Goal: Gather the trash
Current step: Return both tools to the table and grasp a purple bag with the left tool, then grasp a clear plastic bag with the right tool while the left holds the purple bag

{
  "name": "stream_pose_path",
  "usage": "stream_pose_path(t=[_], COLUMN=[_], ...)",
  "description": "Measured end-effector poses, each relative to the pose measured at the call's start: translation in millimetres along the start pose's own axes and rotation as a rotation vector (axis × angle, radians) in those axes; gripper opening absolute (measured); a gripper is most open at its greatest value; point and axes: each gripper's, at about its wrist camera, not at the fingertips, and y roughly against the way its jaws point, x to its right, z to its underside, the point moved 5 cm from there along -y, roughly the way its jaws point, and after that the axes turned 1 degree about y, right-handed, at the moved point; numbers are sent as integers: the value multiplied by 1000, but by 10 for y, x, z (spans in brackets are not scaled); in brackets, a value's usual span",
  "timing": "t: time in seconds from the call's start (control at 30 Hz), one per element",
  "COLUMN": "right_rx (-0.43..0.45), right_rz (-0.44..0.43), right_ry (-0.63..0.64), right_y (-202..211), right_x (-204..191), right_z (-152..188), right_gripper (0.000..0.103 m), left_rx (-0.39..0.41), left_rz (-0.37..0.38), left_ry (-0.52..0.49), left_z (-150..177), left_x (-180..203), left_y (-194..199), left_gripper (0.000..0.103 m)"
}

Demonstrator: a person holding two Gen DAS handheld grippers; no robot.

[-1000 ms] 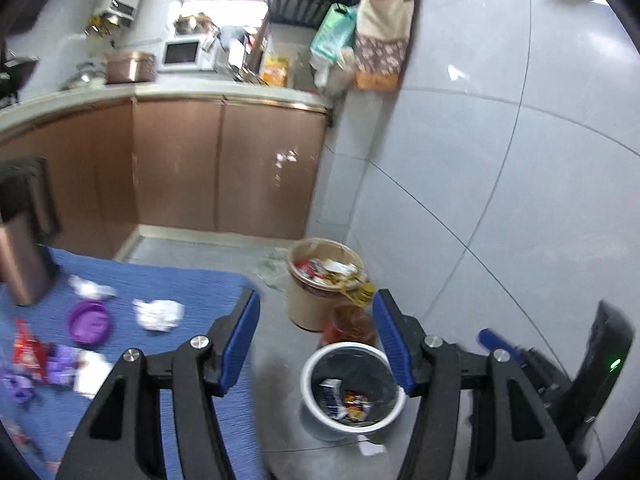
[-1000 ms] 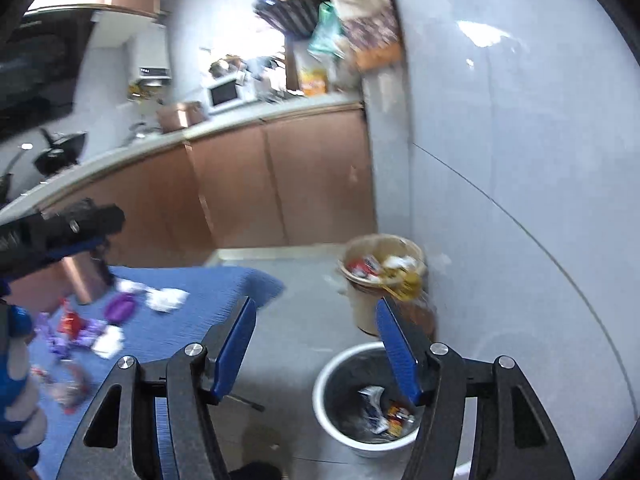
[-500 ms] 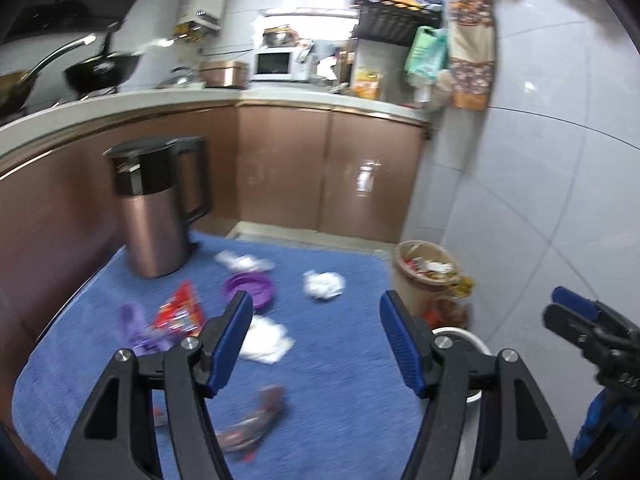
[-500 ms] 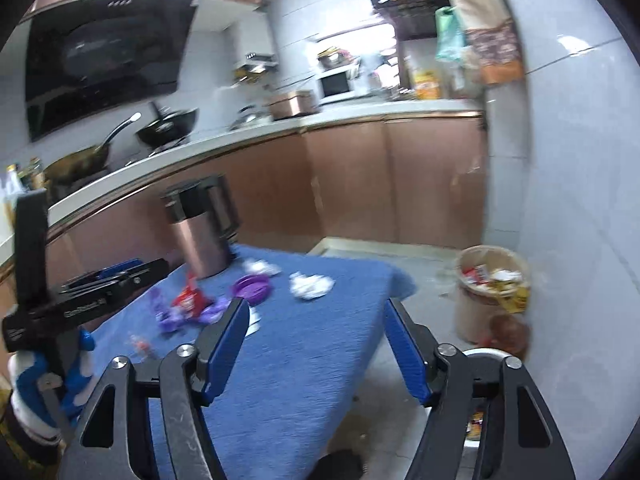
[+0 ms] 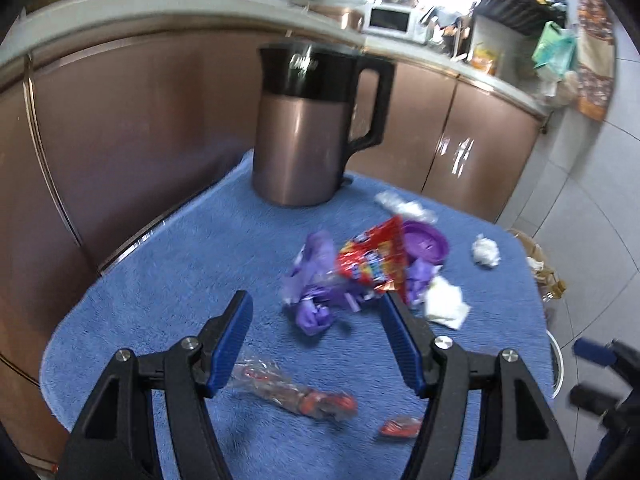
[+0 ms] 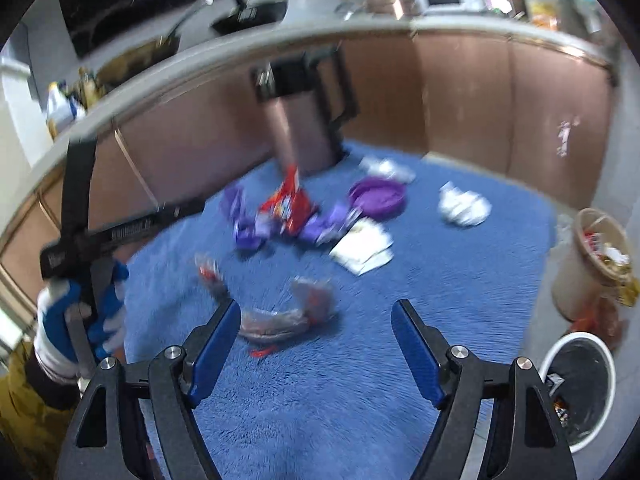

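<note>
The left gripper (image 5: 316, 338) is hovering wide open and gripping nothing above the blue cloth (image 5: 192, 264), with a crumpled purple wrapper (image 5: 314, 318) lying between its fingers and a clear wrapper with red print (image 5: 296, 394) lying lower in the frame. The right gripper (image 6: 316, 340) is also gaping wide and carrying nothing, with that clear wrapper (image 6: 288, 314) sitting between its fingers. Farther out, a red snack packet (image 5: 374, 262), a purple lid (image 5: 426, 240), white paper (image 5: 444, 304) and a paper ball (image 5: 486, 250) are lying mid-frame before the kettle (image 5: 308, 132), while the white bin (image 6: 580, 388) is standing at the right wrist view's lower right.
</note>
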Motion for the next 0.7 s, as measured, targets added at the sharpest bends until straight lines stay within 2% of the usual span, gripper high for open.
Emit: stream_pose_path(t=[0.1,0.3,0.37,0.43,0.47,0.5,0.6,0.63,0.7], right_rx=[-65,-118,-127,-133,-136,-139,-133,-131,-125], right_rz=[-48,-100,-109,-121,-126,-133,-151,-153,-155], right_ry=[-16,-39,-35,-39,-44,-50,-51,-47,-34], right_y=[-333,-716,-792,-845,-864,-881,-869,-861,-826], right_x=[15,18,4,-3,0,6,6,-2,-22], right_z=[40,39,30,51,59,75,81,74,66], right_gripper=[76,76,72,63,59,51,30,23,15], left_rx=[-39,-93,-107,-121,-128,-135,-152,-152,-148], left_rz=[9,-1,-15,-21,-22,-23,-25,-25,-24], left_ry=[26,80,84,86,85,84,95,101,115], left_z=[-16,-126,-142,-122,-104,-87,-29,-15,-6], left_x=[-62,-103,-120,-125,-123,-121,-133,-141,-162], left_y=[-235,-642,-741,-804,-824,-845,-905,-905,-882], left_gripper=[64,64,60,54,48,40,24,22,22])
